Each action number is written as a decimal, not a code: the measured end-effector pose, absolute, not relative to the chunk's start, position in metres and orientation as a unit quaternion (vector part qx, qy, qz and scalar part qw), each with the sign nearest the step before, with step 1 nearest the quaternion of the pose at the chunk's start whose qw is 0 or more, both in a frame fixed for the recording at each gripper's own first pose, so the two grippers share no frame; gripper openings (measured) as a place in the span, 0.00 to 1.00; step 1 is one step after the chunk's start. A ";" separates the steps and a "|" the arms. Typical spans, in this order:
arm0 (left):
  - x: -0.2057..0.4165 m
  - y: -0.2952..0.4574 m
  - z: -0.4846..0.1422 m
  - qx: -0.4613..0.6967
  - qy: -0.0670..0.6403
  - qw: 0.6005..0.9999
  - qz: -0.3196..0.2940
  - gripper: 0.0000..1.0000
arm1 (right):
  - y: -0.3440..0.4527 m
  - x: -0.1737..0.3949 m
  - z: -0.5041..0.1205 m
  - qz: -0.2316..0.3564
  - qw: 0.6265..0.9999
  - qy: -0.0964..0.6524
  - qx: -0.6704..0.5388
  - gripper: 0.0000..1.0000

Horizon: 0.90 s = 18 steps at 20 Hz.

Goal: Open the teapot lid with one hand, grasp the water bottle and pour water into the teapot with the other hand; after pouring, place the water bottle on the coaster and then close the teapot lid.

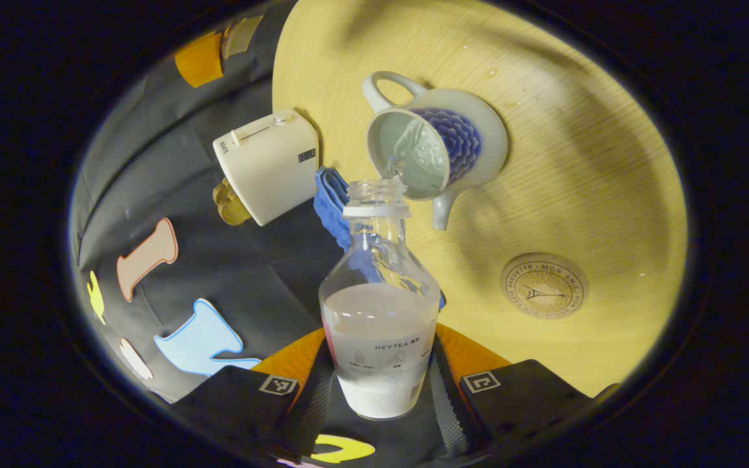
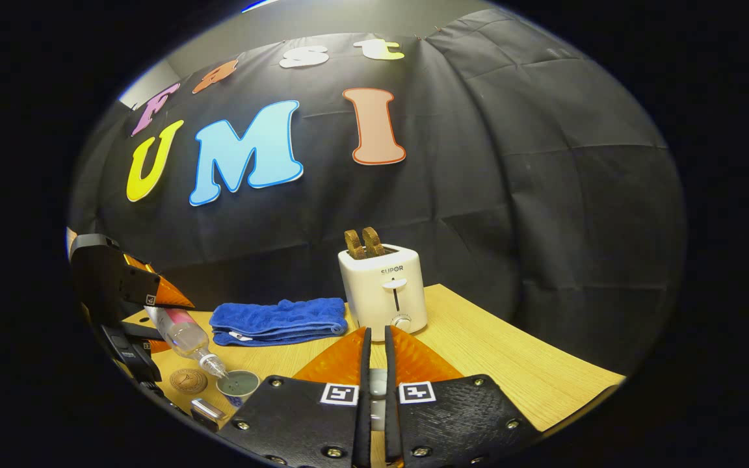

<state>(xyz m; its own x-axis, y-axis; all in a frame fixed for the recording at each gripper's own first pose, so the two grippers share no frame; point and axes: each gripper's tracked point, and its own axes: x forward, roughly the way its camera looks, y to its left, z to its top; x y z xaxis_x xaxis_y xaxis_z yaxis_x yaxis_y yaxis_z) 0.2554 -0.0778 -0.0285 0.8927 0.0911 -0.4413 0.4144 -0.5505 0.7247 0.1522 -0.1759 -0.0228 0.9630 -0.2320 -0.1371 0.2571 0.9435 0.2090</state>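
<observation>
Pouring is in hand: the left gripper [image 1: 381,390] pinches the bottle [image 1: 380,325], tipped over the open teapot [image 1: 436,146], while the right gripper [image 2: 374,390], nearly closed, probably holds the lid; next, the bottle goes upright onto the coaster [image 1: 544,285].

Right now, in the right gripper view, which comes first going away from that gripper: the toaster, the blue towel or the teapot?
1. Toaster: straight ahead of the right gripper, just past its fingertips.
2. Blue towel: folded on the table, ahead and to the left.
3. Teapot: far off at the lower left, under the tilted water bottle. Its rank against the towel is too close to call.
</observation>
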 end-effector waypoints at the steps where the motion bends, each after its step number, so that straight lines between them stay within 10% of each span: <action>1: 0.254 -0.080 -0.027 0.865 0.148 0.446 -0.178 0.83 | -0.176 0.152 -0.022 -0.123 0.984 0.054 0.114 0.08; 18: 0.240 -0.095 -0.021 0.923 0.142 0.322 -0.155 0.82 | -0.175 0.150 -0.018 -0.121 0.985 0.045 0.111 0.08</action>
